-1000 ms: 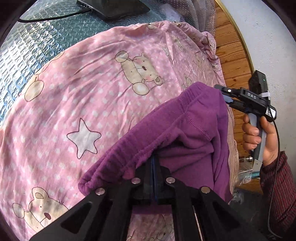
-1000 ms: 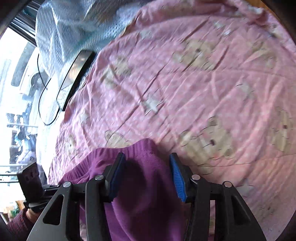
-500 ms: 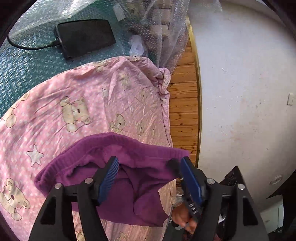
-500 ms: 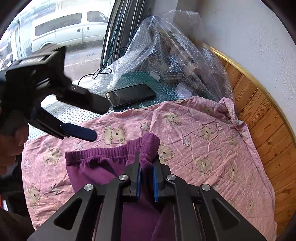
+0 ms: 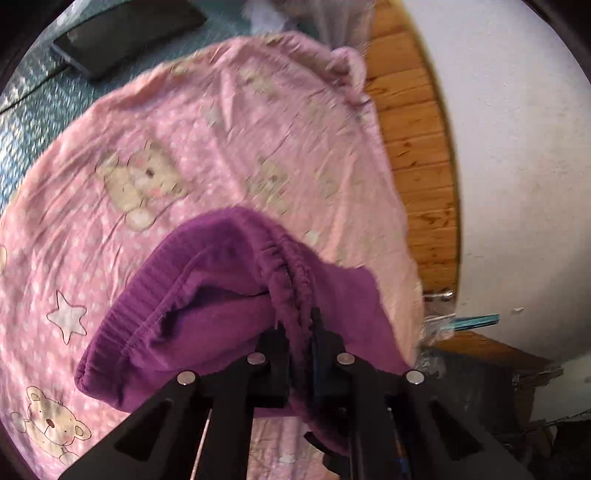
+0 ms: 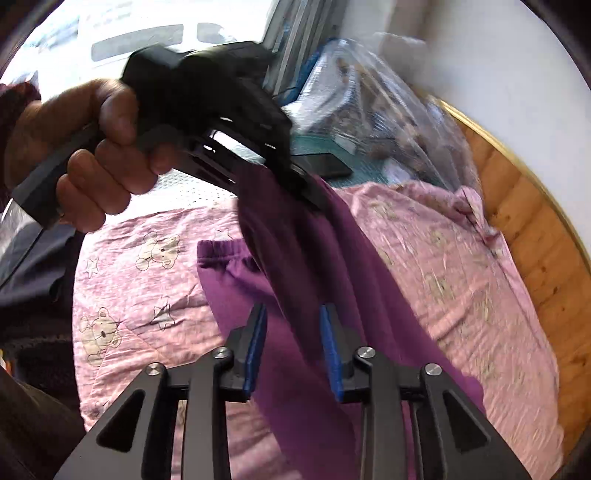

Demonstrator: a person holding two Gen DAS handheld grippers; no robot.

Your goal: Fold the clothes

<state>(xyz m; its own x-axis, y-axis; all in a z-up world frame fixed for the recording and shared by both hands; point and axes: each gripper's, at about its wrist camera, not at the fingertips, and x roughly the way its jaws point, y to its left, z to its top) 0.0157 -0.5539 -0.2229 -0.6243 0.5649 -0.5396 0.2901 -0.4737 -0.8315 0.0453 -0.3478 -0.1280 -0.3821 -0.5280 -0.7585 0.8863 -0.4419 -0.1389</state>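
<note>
Purple fleece trousers (image 5: 221,295) with a gathered elastic waistband (image 5: 291,273) hang partly lifted above a pink quilt (image 5: 207,140) printed with teddy bears and stars; the lower part of the garment lies on the quilt, seen in the right wrist view as a flat purple panel (image 6: 229,273); the left gripper (image 5: 299,332) is clamped on the bunched waistband, its jaws drawn nearly together with fabric pinched between them; in the right wrist view the same left gripper (image 6: 295,184) appears from the side, held by a hand (image 6: 92,155) wrapped around its black handle, with the cloth draping down from its tip toward the camera; the right gripper (image 6: 293,350) stands with its jaws apart, blue pads (image 6: 258,350) facing each other across a gap; purple cloth passes between and beneath them, and the pads do not press on it; a black phone (image 5: 125,33) lies on a teal bubble-textured surface (image 5: 33,110) beyond the far edge of the quilt; a bundle wrapped in clear bubble film (image 6: 388,110) sits near the phone against a white wall (image 5: 517,166); wooden panelling (image 5: 417,166) runs along the base of that wall, beside the quilt's right edge; a window (image 6: 129,37) shows behind the hand.
</note>
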